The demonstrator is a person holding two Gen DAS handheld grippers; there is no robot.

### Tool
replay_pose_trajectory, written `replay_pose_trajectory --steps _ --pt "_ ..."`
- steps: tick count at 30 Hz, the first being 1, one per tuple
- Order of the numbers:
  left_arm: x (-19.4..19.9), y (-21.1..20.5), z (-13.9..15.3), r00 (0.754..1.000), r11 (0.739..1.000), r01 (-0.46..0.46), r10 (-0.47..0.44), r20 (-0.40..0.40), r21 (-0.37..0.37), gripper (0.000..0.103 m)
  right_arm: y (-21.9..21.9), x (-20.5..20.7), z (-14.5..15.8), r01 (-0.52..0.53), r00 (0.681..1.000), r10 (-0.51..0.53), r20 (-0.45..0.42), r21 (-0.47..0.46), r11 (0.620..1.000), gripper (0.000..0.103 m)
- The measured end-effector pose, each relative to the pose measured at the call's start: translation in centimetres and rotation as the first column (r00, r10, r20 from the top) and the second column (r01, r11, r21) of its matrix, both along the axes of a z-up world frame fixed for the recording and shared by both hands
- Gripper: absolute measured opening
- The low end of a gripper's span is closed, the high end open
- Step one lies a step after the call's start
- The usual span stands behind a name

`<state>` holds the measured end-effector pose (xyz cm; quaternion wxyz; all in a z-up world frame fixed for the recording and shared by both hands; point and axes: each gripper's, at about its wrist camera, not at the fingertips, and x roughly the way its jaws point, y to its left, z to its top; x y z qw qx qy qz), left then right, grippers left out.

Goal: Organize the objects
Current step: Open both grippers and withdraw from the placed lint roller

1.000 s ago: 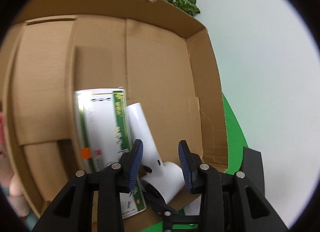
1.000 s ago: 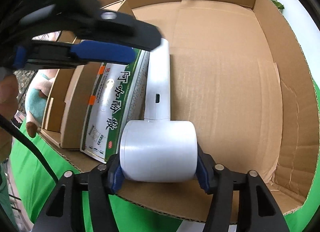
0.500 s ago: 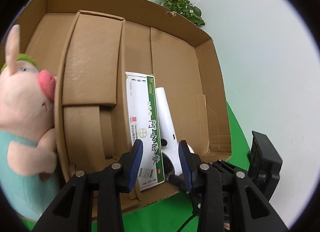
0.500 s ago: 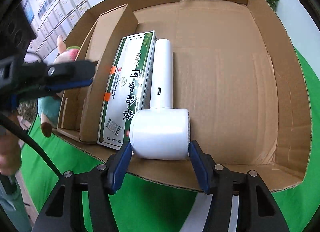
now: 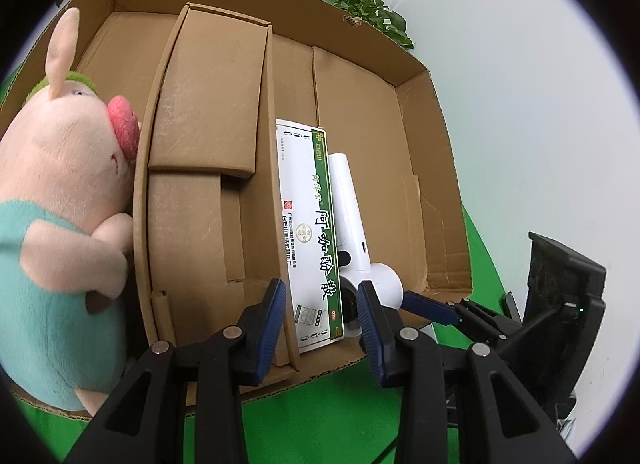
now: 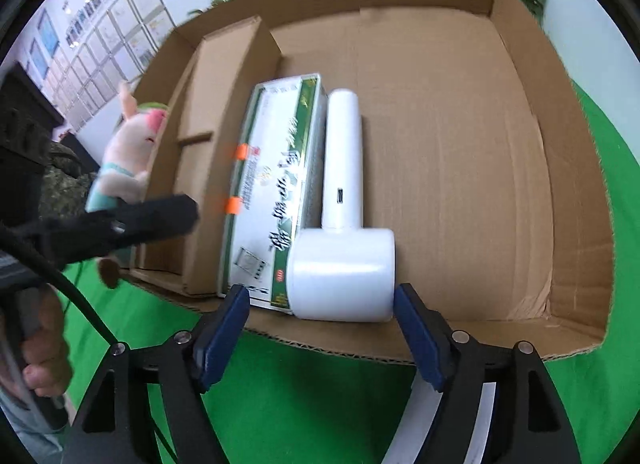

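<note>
A: Where's the white hair dryer [image 6: 344, 232] now?

B: Lying in the cardboard box [image 6: 460, 152], head at the near edge, handle running away from us, touching the green-and-white carton [image 6: 272, 192] on its left.

A: And the claws?

B: The right gripper [image 6: 322, 328] has just been spreading; its pads flank the head without pressing. The left gripper [image 5: 320, 316], narrowly parted and empty, hovers over the carton's near end. The right one is nearer.

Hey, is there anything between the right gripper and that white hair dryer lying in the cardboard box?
Nothing visible. The right gripper, its jaws just opened, sits right at the white hair dryer, whose barrel lies just ahead of the open pads at the cardboard box front edge. The green and white carton lies alongside the dryer, not in front.
</note>
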<state>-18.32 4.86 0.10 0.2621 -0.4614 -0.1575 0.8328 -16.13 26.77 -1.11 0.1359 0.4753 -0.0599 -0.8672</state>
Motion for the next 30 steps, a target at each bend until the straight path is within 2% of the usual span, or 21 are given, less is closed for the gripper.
replay_pose_trajectory --steps 2,3,7,9,10,11,12,13,14,15,16,19,21,23,27,30 --pt "0.1 0.1 -0.1 1.000 1.000 -0.001 0.001 -0.003 0.002 0.035 0.2 0.6 -0.1 -0.003 1.000 0.003 0.016 -0.003 1.000 0.059" --pt "0.2 0.0 -0.1 1.000 1.000 -0.001 0.001 -0.002 0.006 0.035 0.4 0.9 -0.1 -0.001 1.000 0.002 0.015 -0.013 1.000 0.057" --pt "0.3 0.3 -0.1 1.000 1.000 -0.006 0.006 -0.010 -0.002 0.035 1.1 1.1 -0.4 0.001 1.000 -0.001 0.018 -0.027 1.000 0.056" --pt "0.4 0.4 -0.1 1.000 1.000 -0.005 0.005 -0.014 -0.007 0.035 0.0 -1.5 -1.4 0.014 1.000 -0.014 0.012 0.011 1.000 0.057" --pt "0.4 0.4 -0.1 1.000 1.000 -0.006 0.006 -0.016 -0.013 0.035 0.2 -1.1 -1.4 0.018 1.000 -0.018 0.004 0.027 0.999 0.058" --pt "0.5 0.5 0.0 1.000 1.000 -0.008 0.008 -0.023 -0.024 0.035 0.1 -1.0 -1.2 0.017 1.000 -0.017 -0.008 0.037 0.999 0.066" --pt "0.7 0.5 0.1 0.999 0.999 -0.013 0.011 -0.040 -0.043 0.037 -0.1 -0.9 -1.0 0.020 0.999 -0.019 -0.031 0.050 0.999 0.079" --pt "0.9 0.6 0.3 0.998 0.998 -0.020 0.017 -0.056 -0.054 0.038 -0.3 -0.7 -0.6 0.028 0.998 -0.023 -0.063 0.074 0.997 0.085" --pt "1.1 0.6 0.5 0.997 0.998 -0.028 0.023 -0.079 -0.063 0.039 -0.5 -0.2 -0.1 0.037 0.995 -0.026 -0.101 0.108 0.993 0.098" --pt "1.5 0.6 0.9 0.993 0.996 -0.038 0.029 -0.112 -0.075 0.039 -0.6 0.4 0.3 0.048 0.990 -0.028 -0.138 0.143 0.989 0.103" --pt "1.9 0.7 1.3 0.989 0.995 -0.046 0.033 -0.143 -0.089 0.039 -0.8 0.9 0.5 0.057 0.987 -0.030 -0.157 0.174 0.983 0.102" --pt "3.6 1.0 2.6 0.962 0.985 -0.094 0.053 -0.267 -0.143 0.044 -1.0 2.1 1.1 0.066 0.979 -0.024 -0.200 0.205 0.976 0.103" --pt "4.9 1.1 3.2 0.934 0.978 -0.143 0.084 -0.348 -0.150 0.071 -0.9 3.1 1.6 0.078 0.971 -0.028 -0.238 0.203 0.976 0.102" --pt "6.0 1.1 3.6 0.907 0.968 -0.196 0.118 -0.403 -0.159 0.080 -0.8 3.8 2.1 0.093 0.959 -0.034 -0.282 0.199 0.976 0.102" --pt "7.6 0.9 3.6 0.873 0.932 -0.291 0.167 -0.459 -0.215 0.080 0.2 5.5 3.1 0.128 0.939 -0.067 -0.336 0.161 0.979 0.103" --pt "8.5 0.7 3.0 0.864 0.906 -0.335 0.187 -0.467 -0.257 0.080 1.1 6.6 3.2 0.139 0.937 -0.093 -0.336 0.118 0.983 0.102"
